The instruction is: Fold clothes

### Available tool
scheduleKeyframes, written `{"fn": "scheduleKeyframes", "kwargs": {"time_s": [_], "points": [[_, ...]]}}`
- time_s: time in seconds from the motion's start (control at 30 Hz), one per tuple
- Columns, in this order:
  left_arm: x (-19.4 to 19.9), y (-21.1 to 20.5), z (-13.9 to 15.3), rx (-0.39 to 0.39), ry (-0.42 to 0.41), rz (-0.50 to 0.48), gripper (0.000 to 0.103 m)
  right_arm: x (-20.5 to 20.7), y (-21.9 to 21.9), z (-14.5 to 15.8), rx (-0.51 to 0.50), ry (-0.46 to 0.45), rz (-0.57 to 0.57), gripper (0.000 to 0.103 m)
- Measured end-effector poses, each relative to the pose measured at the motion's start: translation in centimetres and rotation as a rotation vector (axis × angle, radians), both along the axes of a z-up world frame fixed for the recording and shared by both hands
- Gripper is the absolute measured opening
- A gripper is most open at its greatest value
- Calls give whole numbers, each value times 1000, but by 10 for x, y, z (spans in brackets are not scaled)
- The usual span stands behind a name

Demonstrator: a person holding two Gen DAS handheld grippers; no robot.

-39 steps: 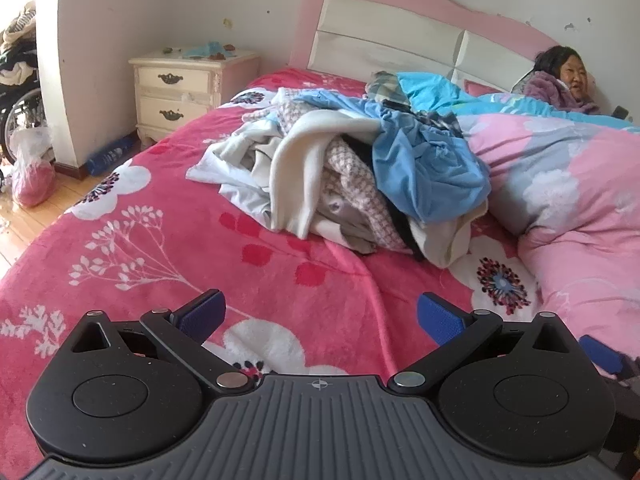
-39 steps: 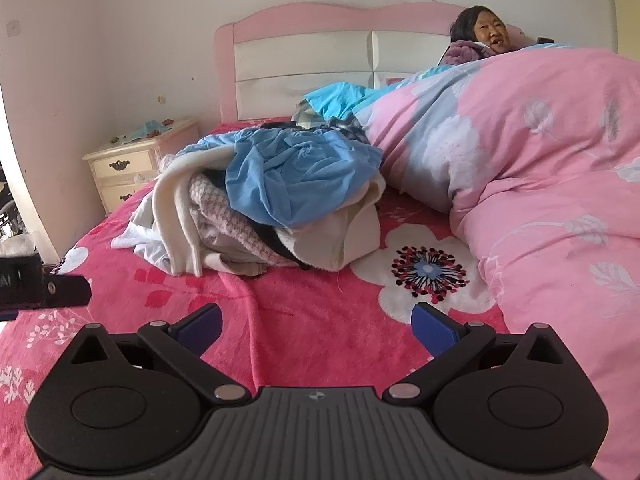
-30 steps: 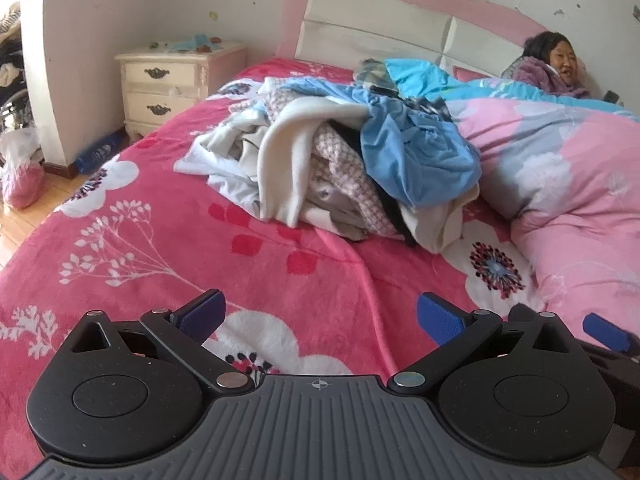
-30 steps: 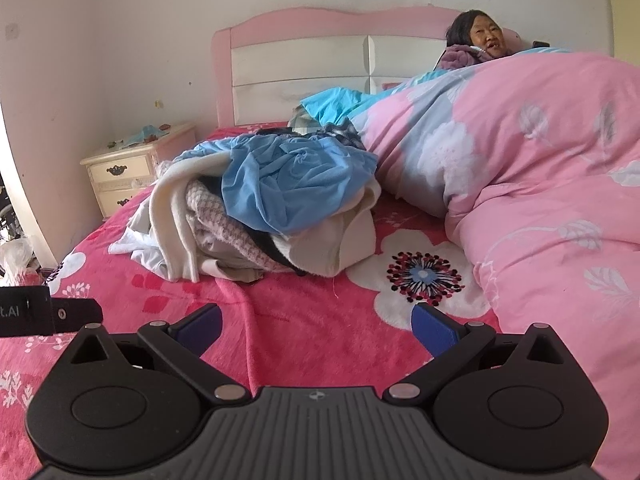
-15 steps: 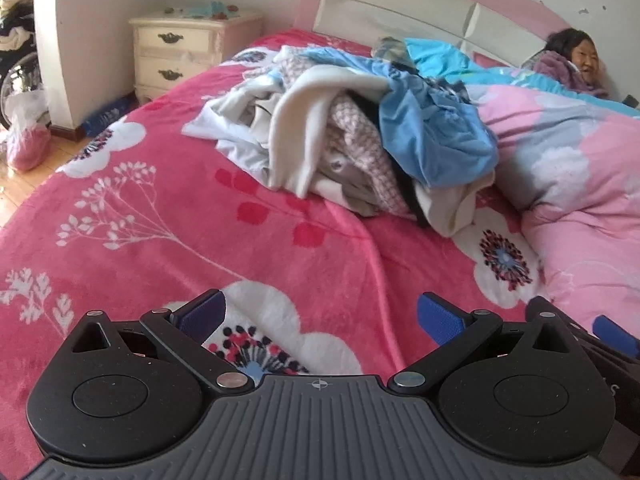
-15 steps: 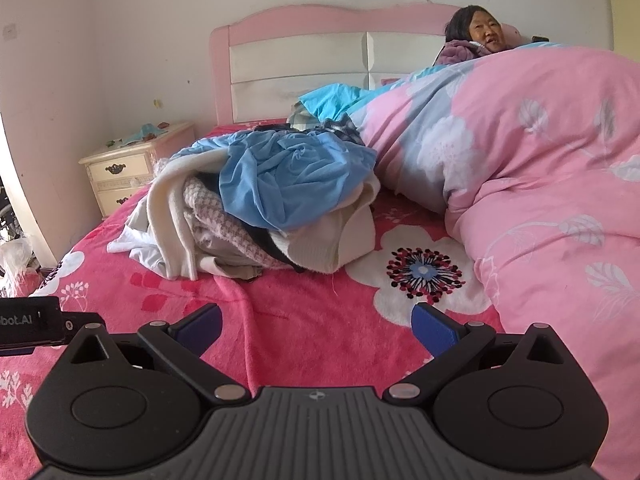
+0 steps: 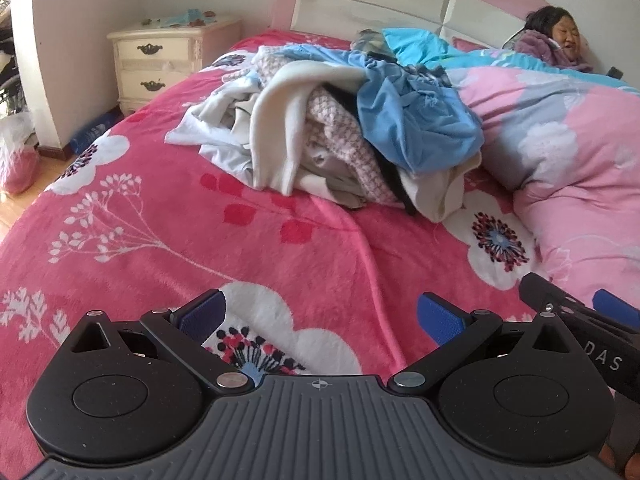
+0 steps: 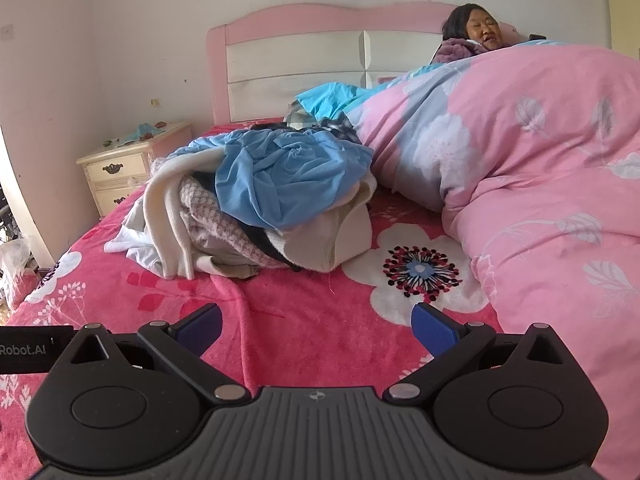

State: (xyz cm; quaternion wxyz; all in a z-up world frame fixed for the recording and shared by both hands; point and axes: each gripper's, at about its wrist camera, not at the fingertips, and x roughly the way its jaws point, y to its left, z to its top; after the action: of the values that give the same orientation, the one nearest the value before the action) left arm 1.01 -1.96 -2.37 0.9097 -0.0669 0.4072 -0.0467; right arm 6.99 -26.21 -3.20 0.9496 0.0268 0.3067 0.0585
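Currently left tool (image 7: pixel 320 316) agape, "Robot.AI" | right tool (image 8: pixel 316 326) agape, "DAS" | clothes pile (image 8: pixel 256 208) untouched

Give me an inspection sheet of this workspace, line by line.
Surface: red floral blanket on the bed.
Job's things: unfolded clothes pile, blue garment on top.
Clutter: pink quilt beside the pile, covering a person at the headboard.
Grippers: left gripper and right gripper open, empty, short of the pile.
Cables: nothing seen.
Surroundings: cream nightstand, small items on top; bags on the floor.
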Motion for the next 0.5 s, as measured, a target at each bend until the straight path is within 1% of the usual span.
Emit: {"fn": "scheduleKeyframes", "kwargs": {"time_s": [0.27,0.5], "points": [[1,0,-2,4,11,18,103,1,-1,-1,-6,5,-2,103],[-1,-1,0,18,-4,22,103,0,-2,-1,-7,7,-5,103]]}}
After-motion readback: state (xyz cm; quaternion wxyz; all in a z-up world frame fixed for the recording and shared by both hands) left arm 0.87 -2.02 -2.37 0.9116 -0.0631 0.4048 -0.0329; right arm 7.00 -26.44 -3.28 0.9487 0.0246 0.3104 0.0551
